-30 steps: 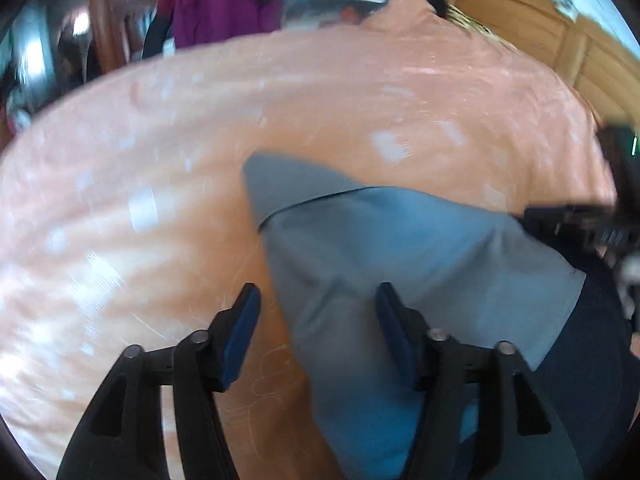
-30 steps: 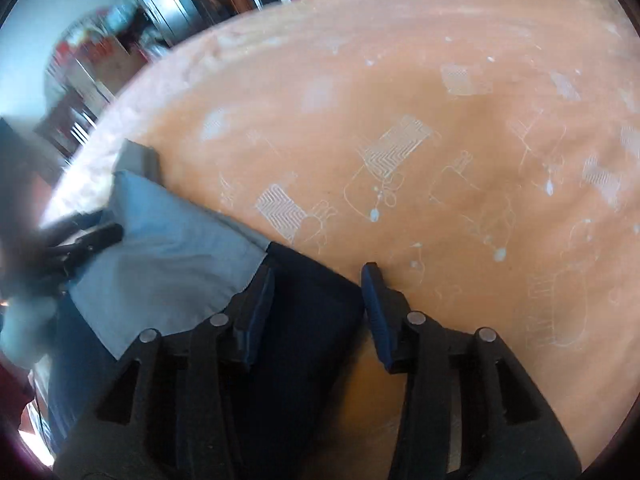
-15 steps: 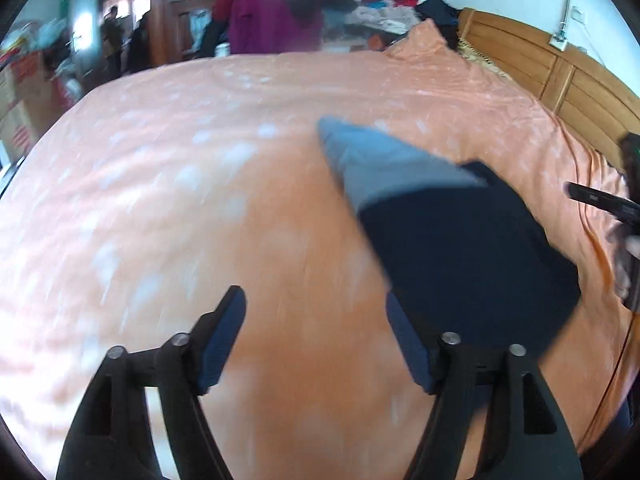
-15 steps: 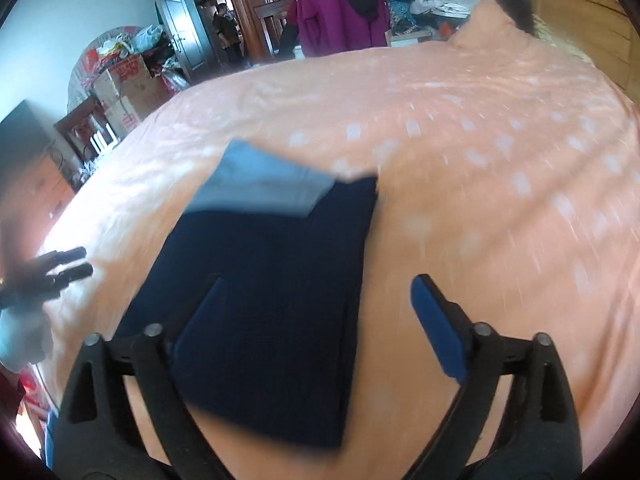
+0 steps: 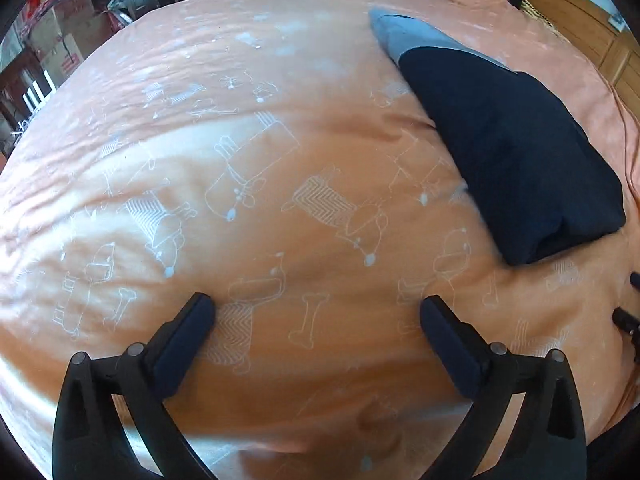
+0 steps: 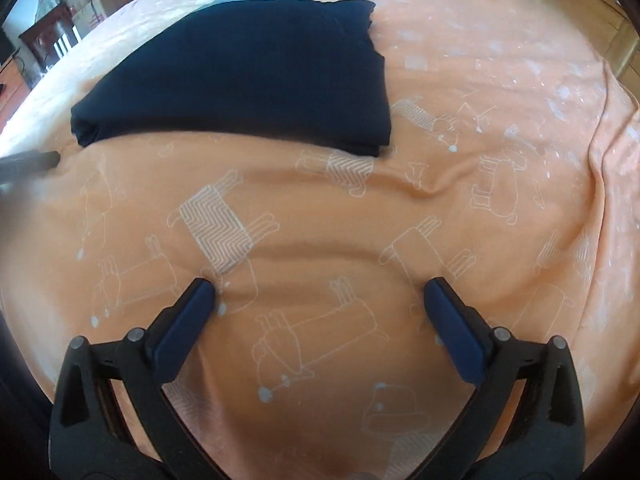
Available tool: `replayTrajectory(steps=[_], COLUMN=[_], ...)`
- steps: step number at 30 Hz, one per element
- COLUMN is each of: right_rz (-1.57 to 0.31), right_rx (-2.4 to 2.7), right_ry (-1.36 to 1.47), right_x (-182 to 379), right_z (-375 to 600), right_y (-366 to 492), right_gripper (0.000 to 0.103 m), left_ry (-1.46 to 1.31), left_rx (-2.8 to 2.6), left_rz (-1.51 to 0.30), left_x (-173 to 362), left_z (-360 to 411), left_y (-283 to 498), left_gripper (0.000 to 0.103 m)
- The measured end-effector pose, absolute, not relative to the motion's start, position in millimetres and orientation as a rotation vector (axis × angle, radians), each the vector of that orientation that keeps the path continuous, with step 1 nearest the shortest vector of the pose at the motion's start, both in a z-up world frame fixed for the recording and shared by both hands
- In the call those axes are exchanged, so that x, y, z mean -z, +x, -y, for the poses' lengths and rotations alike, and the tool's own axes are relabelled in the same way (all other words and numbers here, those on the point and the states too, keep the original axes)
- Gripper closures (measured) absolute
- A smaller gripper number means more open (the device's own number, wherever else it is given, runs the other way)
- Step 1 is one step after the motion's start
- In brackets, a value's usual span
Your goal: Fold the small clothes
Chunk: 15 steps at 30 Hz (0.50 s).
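Now folded garment (image 5: 508,148) runs lengthwise, grey end far; both grippers' jaws wide, empty.

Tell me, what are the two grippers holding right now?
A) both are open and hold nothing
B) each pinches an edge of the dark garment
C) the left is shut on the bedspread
A: the left gripper and right gripper both gape over the orange bedspread, apart from the folded dark garment.
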State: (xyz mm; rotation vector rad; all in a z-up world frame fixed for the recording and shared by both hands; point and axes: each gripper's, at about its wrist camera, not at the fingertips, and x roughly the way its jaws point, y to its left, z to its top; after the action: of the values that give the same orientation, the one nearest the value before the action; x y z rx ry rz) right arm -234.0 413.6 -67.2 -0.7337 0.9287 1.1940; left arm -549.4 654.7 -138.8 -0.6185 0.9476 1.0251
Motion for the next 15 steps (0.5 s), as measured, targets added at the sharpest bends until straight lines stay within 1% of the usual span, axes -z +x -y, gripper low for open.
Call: replayTrajectory(steps=[9,12,15], right_rz=[-0.946,-0.979,-0.967], right_rx=[-1.179,-1.176,-1.172], right_ry=[-0.674,-0.619,-0.596], right_x=[71,75,77], right_z=[-423,-424,-430], right_y=[-224,-219,-217], right_gripper=[0.000,0.000,0.000], left_ry=[-0.600,-0.659,-0.692], left_rx=[-1.049,-1.047,-1.054], left_rz=[-0.930,-0.852,-0.780], left_x=[139,143,144], left_z=[-668,-683,-688], left_y=[-541,-546,-552], left_gripper=[0.000,0.000,0.000])
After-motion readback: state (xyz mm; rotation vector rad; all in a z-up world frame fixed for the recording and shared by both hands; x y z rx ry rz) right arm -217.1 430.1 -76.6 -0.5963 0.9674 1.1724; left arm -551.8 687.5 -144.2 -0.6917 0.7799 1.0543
